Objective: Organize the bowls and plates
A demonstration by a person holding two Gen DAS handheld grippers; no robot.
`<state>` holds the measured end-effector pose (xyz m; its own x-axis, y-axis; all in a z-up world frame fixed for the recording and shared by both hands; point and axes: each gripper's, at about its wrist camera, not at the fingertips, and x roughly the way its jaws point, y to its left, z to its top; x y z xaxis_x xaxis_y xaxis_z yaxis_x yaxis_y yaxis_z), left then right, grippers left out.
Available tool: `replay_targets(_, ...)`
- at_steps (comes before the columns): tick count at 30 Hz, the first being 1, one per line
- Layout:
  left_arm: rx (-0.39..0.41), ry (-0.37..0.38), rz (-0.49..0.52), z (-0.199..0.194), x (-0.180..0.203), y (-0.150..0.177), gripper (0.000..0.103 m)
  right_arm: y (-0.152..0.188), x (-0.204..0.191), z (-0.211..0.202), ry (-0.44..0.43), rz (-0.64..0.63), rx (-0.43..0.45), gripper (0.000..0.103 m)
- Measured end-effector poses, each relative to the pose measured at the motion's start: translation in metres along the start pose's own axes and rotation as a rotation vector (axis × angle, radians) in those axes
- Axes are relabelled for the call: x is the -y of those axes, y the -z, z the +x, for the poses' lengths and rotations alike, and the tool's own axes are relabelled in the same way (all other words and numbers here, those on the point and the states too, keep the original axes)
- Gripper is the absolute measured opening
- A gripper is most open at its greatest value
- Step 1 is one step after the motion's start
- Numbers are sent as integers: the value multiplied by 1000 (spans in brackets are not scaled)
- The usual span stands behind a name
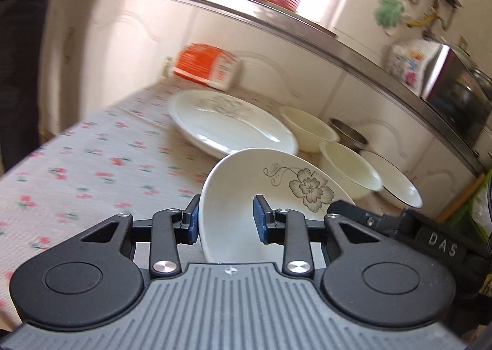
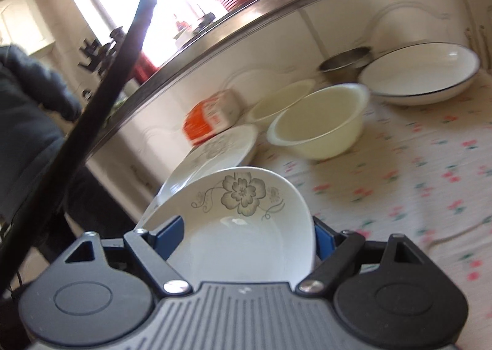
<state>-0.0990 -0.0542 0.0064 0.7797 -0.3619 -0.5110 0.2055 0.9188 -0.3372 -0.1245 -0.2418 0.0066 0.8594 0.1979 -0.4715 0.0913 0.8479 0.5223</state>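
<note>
Flowered bowl [image 1: 246, 196] — base behind tongs [image 1: 227, 217]

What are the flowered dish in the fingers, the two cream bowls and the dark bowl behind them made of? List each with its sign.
Flowered dish: likely glazed ceramic; glossy white, sharp highlights, grey printed flower.
Cream bowls: plastic or opaque glass, unclear; duller, even sheen, thin flared rims.
Dark bowl: probably stainless steel; grey, reflective wall.

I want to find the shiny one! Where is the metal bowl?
In the right wrist view, the metal bowl sits at the table's far edge against the cabinets, just left of the blue-rimmed plate.
</note>
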Motion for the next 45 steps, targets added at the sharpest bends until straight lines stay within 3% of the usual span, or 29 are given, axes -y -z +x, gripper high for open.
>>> replay_targets(7, 13, -59, -45, -3, -27, -1, 36, 14, -32, 22, -31, -50, -61, 86)
replay_targets(23, 3, -61, -104, -10, -48, 1, 39, 25, -63, 35, 15, -132, -85, 86)
replay_targets(32, 19, -42, -116, -9, -52, 2, 43, 24, -59, 31, 17, -91, -87, 92)
replay_targets(37, 49, -54, -127, -15, -53, 2, 60, 18, -52, 15, 49, -53, -24, 102)
replay_targets(45, 98, -94, -101, -16, -37, -3, 87, -5, -10, -9, 47, 54, 60, 102)
